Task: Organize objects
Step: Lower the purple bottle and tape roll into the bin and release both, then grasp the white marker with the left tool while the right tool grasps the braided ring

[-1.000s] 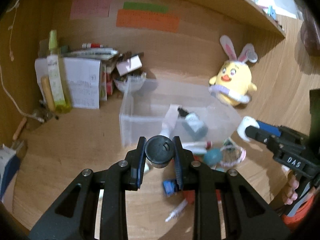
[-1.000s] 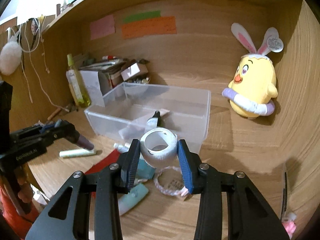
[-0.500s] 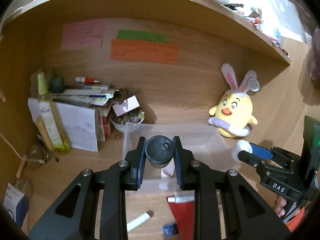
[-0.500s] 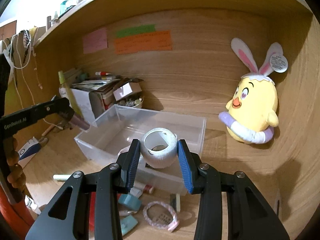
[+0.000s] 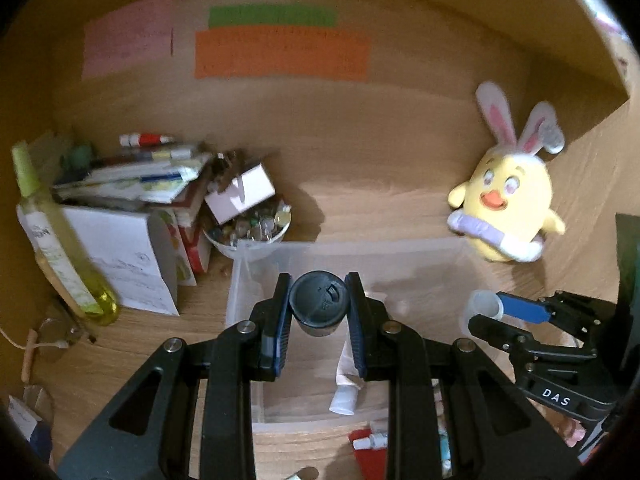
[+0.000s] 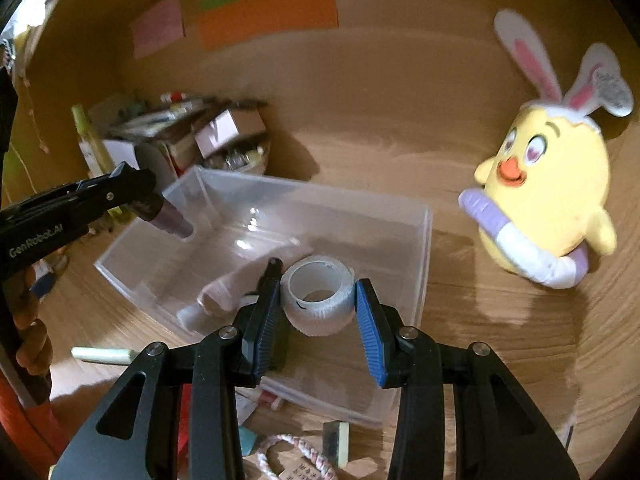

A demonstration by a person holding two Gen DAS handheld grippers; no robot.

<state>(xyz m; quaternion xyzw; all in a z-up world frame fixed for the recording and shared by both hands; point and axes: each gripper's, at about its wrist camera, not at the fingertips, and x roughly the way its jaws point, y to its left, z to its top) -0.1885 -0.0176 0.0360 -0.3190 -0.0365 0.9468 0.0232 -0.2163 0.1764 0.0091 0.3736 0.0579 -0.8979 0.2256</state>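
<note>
Right hand-held gripper clamps tape roll above bin.

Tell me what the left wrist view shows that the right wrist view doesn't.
Only the left wrist view shows the dark round cap head-on in the left claw, and the bowl of glass beads clearly. Only the right wrist view shows the braided cord ring and the open hole of the white tape roll. Both show the clear plastic bin, plush chick and coloured wall notes.
</note>
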